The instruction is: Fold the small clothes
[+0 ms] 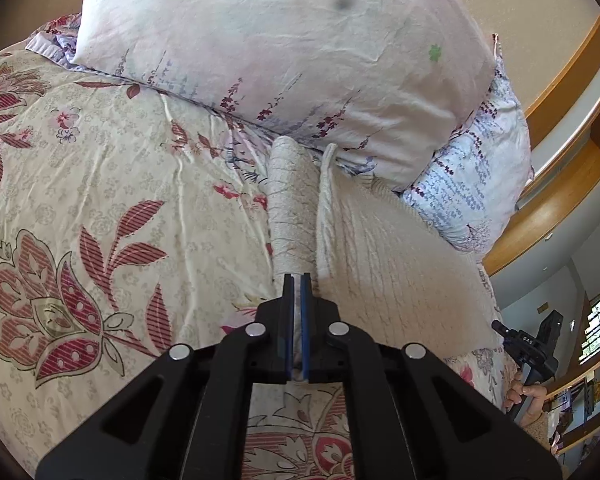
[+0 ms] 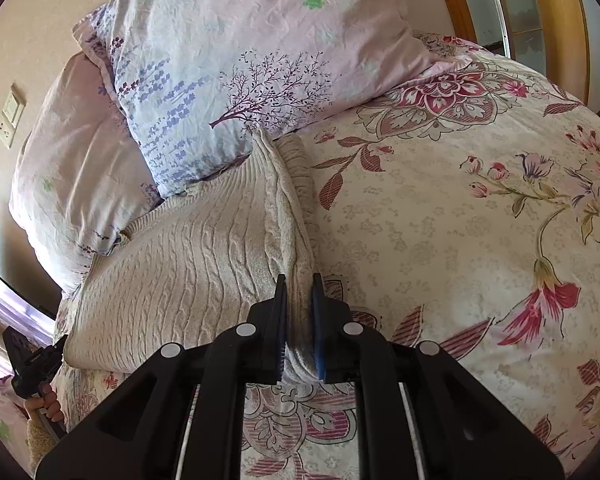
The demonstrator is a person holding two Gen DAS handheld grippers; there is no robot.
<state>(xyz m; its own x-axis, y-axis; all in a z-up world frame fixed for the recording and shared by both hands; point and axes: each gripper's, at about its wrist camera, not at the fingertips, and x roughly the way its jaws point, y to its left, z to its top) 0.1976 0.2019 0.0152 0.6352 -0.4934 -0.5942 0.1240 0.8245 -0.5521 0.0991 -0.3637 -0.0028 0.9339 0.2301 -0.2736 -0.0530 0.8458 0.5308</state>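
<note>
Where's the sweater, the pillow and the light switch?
sweater (image 2: 188,248): right wrist view, on its cable-knit body.
pillow (image 1: 284,40): left wrist view, on its big white front.
light switch (image 2: 11,114): right wrist view, on the wall plate.

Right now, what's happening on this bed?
A person is folding a cream knitted sweater on the floral bedspread. The left tool and right tool are each shut on a bunched edge of the knit. The sweater lies against the pillows, its fold not yet finished.
</note>
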